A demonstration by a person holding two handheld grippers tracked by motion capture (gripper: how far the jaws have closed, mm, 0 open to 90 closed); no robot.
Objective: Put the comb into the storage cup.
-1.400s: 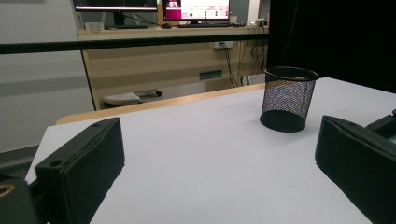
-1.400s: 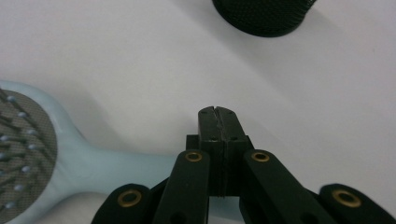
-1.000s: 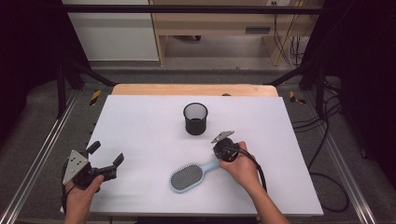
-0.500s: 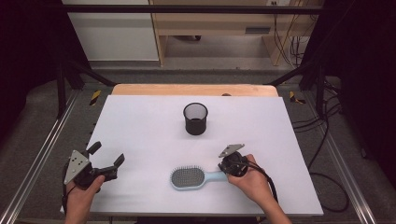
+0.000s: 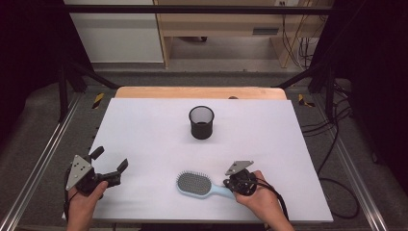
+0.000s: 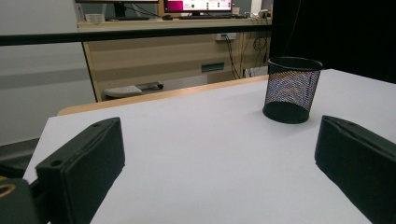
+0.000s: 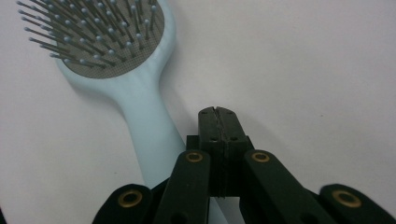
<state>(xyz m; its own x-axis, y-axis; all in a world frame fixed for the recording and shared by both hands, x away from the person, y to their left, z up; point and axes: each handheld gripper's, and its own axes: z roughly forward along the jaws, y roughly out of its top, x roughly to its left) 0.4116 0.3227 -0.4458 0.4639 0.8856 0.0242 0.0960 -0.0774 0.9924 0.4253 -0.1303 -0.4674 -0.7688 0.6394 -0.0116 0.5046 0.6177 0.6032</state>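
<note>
A light blue hairbrush (image 5: 195, 184) lies bristles up near the front of the white table (image 5: 144, 130), its handle pointing right. My right gripper (image 5: 231, 185) sits over the end of that handle. In the right gripper view the hairbrush (image 7: 112, 42) runs away to the upper left, and the right gripper (image 7: 218, 112) has its jaws pressed together, with the handle passing beside and under them. My left gripper (image 5: 111, 159) rests at the front left, open and holding nothing. A black mesh cup (image 5: 201, 122) stands upright mid-table, and the left gripper (image 6: 219, 154) looks toward the mesh cup (image 6: 292, 88).
A wooden strip (image 5: 199, 92) borders the table's far edge. Metal rails (image 5: 43, 163) run along both sides, and cables (image 5: 337, 144) lie on the floor to the right. Wooden furniture (image 6: 177, 60) stands beyond the table.
My right gripper has come toward the near edge and a little to the right. The brush's handle swung round with it, from pointing up-right to pointing right. The left gripper has hardly moved.
</note>
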